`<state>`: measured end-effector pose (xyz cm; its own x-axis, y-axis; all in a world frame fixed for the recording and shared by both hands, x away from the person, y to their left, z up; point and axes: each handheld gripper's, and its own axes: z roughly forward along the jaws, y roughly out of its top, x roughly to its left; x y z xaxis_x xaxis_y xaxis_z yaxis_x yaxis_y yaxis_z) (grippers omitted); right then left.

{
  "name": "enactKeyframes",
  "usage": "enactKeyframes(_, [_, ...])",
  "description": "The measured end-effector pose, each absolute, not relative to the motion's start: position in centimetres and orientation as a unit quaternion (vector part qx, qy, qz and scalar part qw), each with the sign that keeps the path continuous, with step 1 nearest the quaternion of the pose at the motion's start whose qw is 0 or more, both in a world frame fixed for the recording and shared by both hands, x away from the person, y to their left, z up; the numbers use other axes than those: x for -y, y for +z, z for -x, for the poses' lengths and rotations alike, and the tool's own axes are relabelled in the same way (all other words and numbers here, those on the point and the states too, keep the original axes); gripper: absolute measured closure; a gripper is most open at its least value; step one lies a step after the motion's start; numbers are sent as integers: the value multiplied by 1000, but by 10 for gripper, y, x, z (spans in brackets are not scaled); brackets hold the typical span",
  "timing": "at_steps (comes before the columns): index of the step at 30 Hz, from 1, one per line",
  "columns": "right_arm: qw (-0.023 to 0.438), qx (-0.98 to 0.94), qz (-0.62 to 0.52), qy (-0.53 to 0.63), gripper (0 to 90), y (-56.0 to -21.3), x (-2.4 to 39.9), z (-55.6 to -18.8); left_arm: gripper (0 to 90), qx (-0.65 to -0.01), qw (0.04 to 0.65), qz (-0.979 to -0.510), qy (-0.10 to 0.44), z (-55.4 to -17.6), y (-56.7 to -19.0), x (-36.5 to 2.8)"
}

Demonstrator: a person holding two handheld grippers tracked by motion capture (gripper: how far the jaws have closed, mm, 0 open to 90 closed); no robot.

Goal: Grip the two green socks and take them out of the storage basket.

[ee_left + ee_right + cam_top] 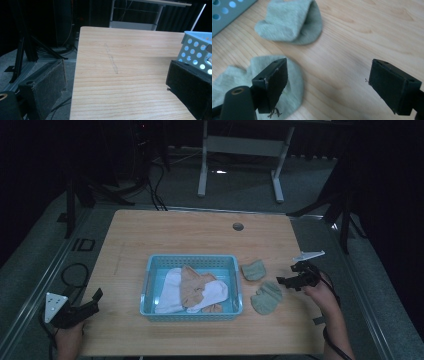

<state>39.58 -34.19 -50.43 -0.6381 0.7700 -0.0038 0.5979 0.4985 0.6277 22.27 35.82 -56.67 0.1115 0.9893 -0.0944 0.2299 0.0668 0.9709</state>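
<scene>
place: lab or recording studio | evidence: black curtains around, dark tripod stands (75, 195) and cables (155, 190) on grey floor beyond wooden table's (200, 235) far edge, white desk frame (240, 150) behind

A pale rectangular wooden table (190, 232) carries it all, grain running left to right, with a small round cable hole (238, 226) near its far edge, right of centre. Sitting near the middle, slightly toward the near edge, is a light blue perforated plastic basket (150, 270). Just to the basket's right lie two grey-green fabric socks: the smaller folded sock (253, 269) is farther off, close beside the basket's right wall, and the larger rounded sock (266, 298) lies nearer, just apart from it. A faint thin scuff mark (111, 61) streaks the bare wood left of the basket.
</scene>
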Motion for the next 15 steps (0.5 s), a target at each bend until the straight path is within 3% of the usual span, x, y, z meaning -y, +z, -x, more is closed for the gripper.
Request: enactKeyframes(15, [168,-825,-451,298,131,-526,371,-375,26,-540,490,-563,387,-223,-567,-358])
